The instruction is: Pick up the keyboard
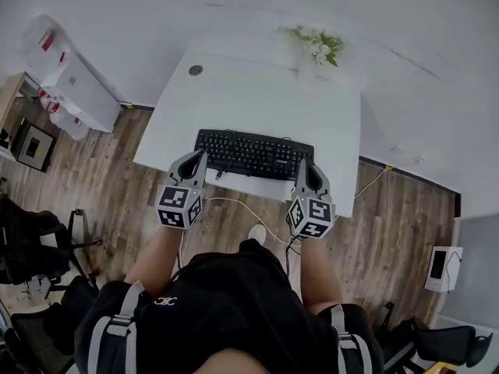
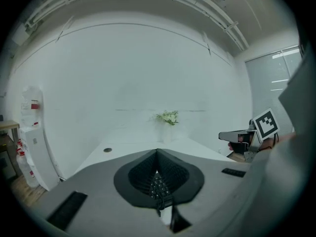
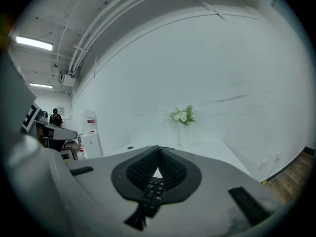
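A: Fingers status?
B: Both pairs closed, tips together, nothing clamped. My left fingers (image 1: 192,167) are at the left end of the keyboard (image 1: 253,154), my right fingers (image 1: 309,176) at its right end. Can't tell if they touch it.
A: Keyboard where?
B: Flat on the white counter (image 1: 234,84), along the near edge. Black, rectangular, matte keys. A thin pale cable (image 1: 242,206) shows in front of that edge.
A: Pads?
B: Black ribbed rubber in smooth grey shells that taper to a point. Keys show through the small gap below the closed tips in both gripper views.
A: Anything else?
B: White flowers (image 1: 318,44) at the far edge and a round dark grommet (image 1: 196,70) far left. Wood-plank floor (image 1: 117,185) below.
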A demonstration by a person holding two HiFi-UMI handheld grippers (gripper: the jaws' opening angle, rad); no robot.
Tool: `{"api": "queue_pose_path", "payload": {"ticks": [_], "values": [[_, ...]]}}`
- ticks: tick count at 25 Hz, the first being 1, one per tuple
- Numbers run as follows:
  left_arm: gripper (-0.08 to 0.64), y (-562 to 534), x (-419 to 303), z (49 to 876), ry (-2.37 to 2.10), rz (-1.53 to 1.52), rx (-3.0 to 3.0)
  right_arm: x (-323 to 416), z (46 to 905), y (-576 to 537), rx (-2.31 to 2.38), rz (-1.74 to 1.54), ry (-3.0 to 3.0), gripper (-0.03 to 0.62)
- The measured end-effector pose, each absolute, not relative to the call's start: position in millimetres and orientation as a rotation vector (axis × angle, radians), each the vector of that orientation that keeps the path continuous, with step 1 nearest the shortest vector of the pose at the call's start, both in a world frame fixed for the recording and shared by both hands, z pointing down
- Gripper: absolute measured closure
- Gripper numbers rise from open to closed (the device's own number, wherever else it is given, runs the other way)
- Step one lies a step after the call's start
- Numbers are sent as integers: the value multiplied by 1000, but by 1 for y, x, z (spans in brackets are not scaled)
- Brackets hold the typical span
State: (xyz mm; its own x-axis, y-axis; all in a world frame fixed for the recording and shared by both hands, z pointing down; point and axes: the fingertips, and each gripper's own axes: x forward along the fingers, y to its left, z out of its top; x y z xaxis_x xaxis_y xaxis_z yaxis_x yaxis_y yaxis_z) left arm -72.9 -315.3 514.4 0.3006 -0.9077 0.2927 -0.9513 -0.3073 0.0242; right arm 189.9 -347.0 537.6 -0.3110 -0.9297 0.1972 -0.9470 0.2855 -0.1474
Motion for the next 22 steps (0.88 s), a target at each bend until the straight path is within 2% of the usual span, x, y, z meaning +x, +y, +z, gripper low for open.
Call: {"api": "queue_pose_path", "payload": {"ticks": [5,13,22], "values": [[558,-347,-75,521,-1734,363,2311,197,546,-389,1757,470,-2457,588],[558,-375,-119,563,-1706,445,2189,191,586,-420,1704,579,-2353,588],[558,-400,-144,613,-1592,540,2146,190,634,-427,1584,588,-2243,586]]}}
